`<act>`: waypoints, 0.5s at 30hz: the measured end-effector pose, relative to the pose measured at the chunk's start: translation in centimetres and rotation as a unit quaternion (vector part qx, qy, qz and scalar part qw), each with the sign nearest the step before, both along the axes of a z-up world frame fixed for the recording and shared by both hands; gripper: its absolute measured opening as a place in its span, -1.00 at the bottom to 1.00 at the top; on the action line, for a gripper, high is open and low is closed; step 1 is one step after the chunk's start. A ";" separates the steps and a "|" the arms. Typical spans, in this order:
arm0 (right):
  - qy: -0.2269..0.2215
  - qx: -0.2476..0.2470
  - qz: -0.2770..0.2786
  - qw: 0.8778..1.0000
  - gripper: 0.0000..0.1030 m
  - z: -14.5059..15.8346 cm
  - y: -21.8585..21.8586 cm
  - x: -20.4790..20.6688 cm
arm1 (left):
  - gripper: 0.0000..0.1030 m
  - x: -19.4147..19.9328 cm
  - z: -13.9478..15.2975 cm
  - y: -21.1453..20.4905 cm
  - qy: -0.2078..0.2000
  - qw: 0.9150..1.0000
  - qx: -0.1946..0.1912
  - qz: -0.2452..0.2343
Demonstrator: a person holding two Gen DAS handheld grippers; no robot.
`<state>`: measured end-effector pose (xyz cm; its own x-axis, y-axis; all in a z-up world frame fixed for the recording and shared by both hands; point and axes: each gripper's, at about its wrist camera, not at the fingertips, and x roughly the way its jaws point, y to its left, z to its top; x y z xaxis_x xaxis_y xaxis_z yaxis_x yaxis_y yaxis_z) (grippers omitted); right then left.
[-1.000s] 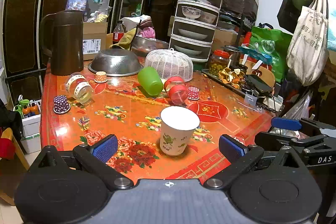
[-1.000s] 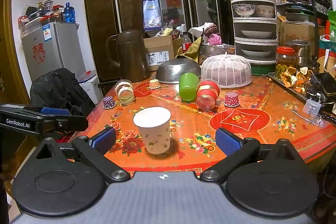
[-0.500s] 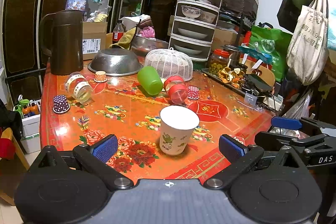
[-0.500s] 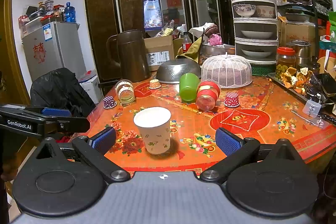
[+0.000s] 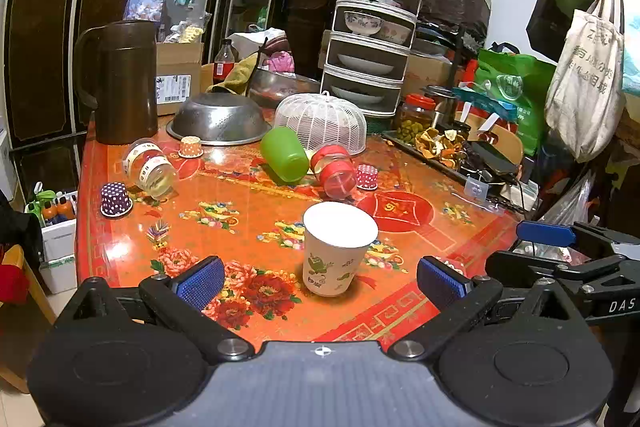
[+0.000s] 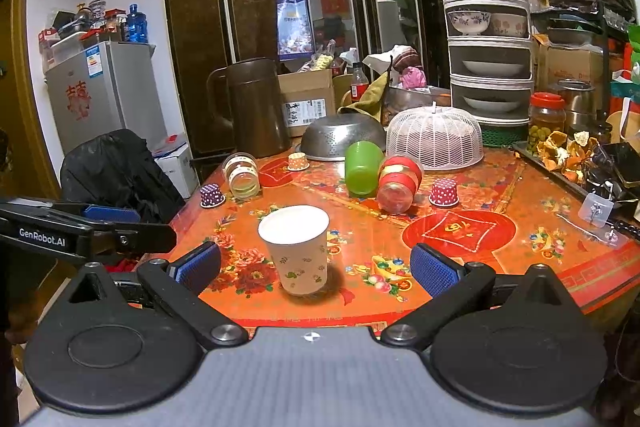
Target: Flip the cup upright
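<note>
Left gripper (image 5: 320,277): I am holding it low at the near edge of the table (image 5: 248,195), level and pointing across it; its blue pads (image 5: 200,282) are standing wide apart, gripping nothing.
Paper cup (image 5: 339,249): it is standing on its narrower end with the wide white end up, on the red floral cloth near the front edge, just beyond my left fingertips and slightly right of centre between them, touching neither pad.
Same cup, right view (image 6: 296,249): it is sitting just ahead of my right fingers, closer to the left pad (image 6: 198,267) than to the other, and clear of both.
Right gripper (image 6: 316,267): I am holding it level at the table's near edge, aimed toward the far side; its fingers are spread wide around empty air.
Each gripper in the other's view: my left one is showing as a black bar at the left edge of the right view, and my right one is showing at the right edge of the left view.
Behind the cup: a green cup (image 5: 284,155) and a red-banded jar (image 5: 335,171) are lying on their sides, well apart from my fingers, with a white mesh food cover (image 5: 320,123) behind them.
</note>
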<state>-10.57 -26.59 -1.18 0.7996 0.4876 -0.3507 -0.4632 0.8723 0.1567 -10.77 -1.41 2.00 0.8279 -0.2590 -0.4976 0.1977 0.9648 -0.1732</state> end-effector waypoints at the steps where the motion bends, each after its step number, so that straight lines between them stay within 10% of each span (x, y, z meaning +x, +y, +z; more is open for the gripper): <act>1: 0.000 0.000 0.000 1.000 0.98 0.0 0.0 0.0 | 1.00 0.0 0.0 0.0 0.000 1.000 -0.001 0.000; 15: 0.000 -0.003 0.002 1.000 0.98 0.0 0.2 -0.1 | 1.00 0.1 -0.2 -0.2 0.003 1.000 -0.001 -0.001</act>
<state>-10.64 -26.35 -1.16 0.7977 0.4884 -0.3539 -0.4667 0.8715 0.1507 -10.67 -1.58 1.83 0.8244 -0.2627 -0.5013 0.1995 0.9638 -0.1770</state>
